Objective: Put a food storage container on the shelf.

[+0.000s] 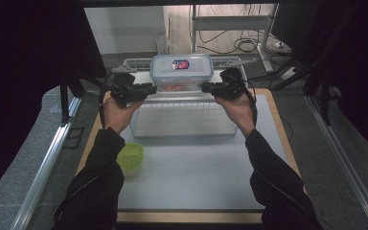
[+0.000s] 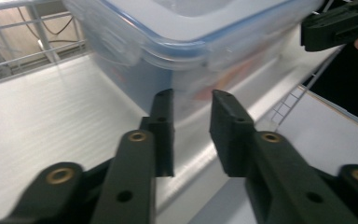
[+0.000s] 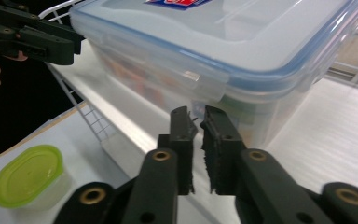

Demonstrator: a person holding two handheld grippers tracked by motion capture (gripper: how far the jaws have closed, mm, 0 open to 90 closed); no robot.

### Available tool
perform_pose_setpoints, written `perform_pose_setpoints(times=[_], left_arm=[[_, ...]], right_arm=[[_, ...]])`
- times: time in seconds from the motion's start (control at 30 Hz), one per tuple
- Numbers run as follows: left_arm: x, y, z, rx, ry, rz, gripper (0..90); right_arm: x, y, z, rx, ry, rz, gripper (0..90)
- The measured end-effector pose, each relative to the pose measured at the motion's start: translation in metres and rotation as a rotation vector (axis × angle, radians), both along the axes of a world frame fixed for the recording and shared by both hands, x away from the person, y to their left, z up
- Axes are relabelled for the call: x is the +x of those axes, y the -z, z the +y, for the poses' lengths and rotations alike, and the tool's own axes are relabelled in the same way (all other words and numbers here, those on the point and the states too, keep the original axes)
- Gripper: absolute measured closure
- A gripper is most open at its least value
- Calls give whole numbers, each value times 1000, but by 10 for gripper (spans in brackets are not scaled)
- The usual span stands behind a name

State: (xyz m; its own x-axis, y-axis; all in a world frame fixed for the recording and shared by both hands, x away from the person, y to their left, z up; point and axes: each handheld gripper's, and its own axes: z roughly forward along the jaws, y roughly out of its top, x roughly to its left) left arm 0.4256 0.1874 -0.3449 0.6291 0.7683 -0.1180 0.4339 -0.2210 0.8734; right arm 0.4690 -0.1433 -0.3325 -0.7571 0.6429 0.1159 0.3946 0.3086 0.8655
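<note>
Both hand-held grippers, left (image 1: 149, 88) and right (image 1: 205, 87), flank the clear blue-rimmed lidded plastic container (image 1: 181, 72) atop the white wire rack (image 1: 184, 120), jaws slightly parted, gripping nothing; I'd squeeze its sides evenly, keeping it level.

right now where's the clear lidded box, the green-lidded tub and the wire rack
clear lidded box (image 1: 181, 68): high view, on its lid beside the label
green-lidded tub (image 3: 27, 175): right gripper view, middle of its green lid
wire rack (image 1: 136, 61): high view, far left rim

Left gripper (image 1: 149, 88), right gripper (image 1: 204, 87), jaws slightly parted
</note>
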Motion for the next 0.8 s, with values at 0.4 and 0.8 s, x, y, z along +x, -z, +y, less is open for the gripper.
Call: perform_pose_setpoints(times=[0.4,0.8], left_arm=[[-36,11,-8,35,58,-39,463],[-72,34,-16,58,102,-52,324]], right_arm=[[-22,6,-3,11,-46,-22,592],[-55,20,-9,-47,-101,-67,466]])
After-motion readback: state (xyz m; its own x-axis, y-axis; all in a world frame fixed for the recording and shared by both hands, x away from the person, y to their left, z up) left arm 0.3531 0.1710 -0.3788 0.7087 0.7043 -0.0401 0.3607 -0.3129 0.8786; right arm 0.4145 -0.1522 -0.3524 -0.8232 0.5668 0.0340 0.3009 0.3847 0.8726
